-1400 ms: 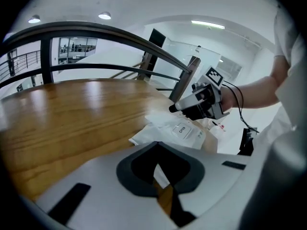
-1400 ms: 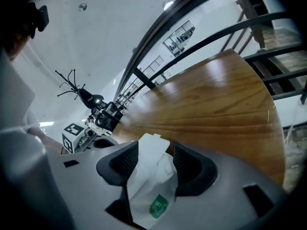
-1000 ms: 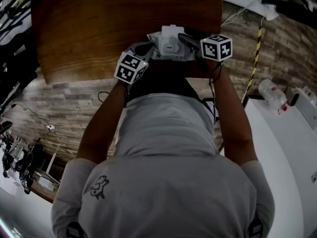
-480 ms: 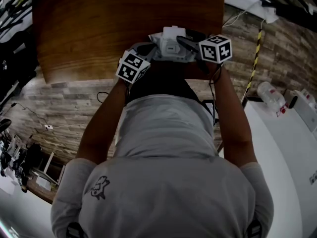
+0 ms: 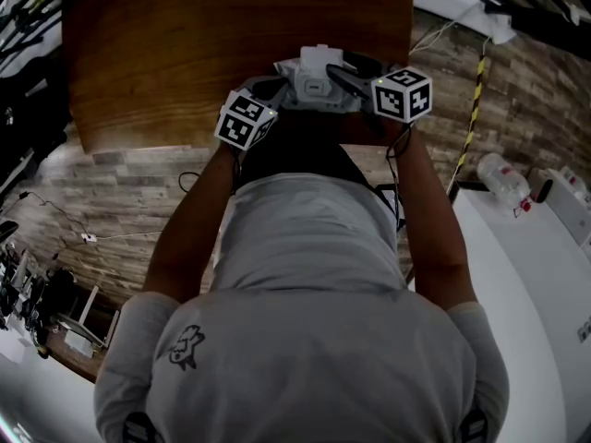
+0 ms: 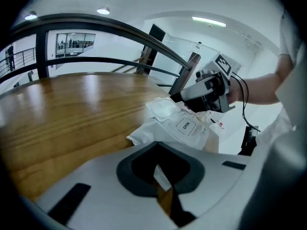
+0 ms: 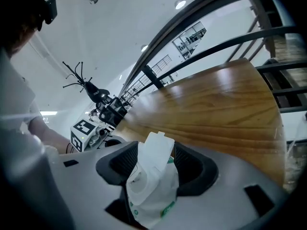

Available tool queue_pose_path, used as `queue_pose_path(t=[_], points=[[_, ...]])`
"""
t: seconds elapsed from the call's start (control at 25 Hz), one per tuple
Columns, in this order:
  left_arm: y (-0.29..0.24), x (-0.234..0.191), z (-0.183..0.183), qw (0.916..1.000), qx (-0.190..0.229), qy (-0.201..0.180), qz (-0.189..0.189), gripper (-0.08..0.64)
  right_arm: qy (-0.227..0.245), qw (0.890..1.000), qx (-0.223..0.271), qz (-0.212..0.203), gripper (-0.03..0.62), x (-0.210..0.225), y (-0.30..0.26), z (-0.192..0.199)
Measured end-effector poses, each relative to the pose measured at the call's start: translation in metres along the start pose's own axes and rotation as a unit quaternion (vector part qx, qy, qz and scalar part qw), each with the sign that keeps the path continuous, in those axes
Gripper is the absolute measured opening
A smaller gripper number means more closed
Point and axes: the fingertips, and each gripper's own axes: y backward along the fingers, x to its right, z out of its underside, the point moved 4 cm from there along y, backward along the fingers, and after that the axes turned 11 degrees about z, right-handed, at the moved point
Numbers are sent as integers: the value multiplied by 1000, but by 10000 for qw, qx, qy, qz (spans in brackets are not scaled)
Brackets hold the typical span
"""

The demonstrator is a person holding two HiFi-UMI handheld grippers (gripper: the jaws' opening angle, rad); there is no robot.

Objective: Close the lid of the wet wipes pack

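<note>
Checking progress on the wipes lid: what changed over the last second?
Very little. The right gripper eased slightly toward the person, and the left gripper edged slightly away. The wet wipes pack stayed at the near edge of the table, its lid still raised.

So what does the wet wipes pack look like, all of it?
The wet wipes pack is soft, crinkly white plastic with a bit of green print. It lies crumpled on the brown wooden table, close to the person. A sticker on top says OPEN. Its stiff white lid is flipped up, not closed yet. The right tool squeezes the lid end, and a thin white edge seems pinched in the left tool.
</note>
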Motion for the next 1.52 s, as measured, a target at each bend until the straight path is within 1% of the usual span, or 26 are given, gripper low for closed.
queue_pose_path(t=[0.16, 0.44, 0.72, 0.92, 1.12, 1.28, 1.52], points=[[-1, 0, 1, 10000, 24, 50, -6, 13, -127, 9996, 188, -149, 216, -8, 8, -4], [-1, 2, 1, 9999, 22, 0, -140, 14, -22, 9991, 312, -298, 216, -23, 21, -3], [-2, 1, 0, 9996, 11, 13, -284, 12, 71, 9988, 243, -422, 216, -34, 30, 4], [-1, 5, 1, 9993, -27, 5, -374, 12, 138, 9988, 170, -434, 215, -40, 35, 16], [1, 6, 0, 9991, 46, 6, -418, 12, 94, 9986, 134, -495, 215, -44, 35, 25], [0, 7, 1, 9989, 60, -12, -463, 12, 55, 9989, 105, -463, 215, -43, 32, 31], [-2, 8, 2, 9989, 80, -22, -471, 13, 202, 9991, -62, -371, 204, -40, 21, 36]])
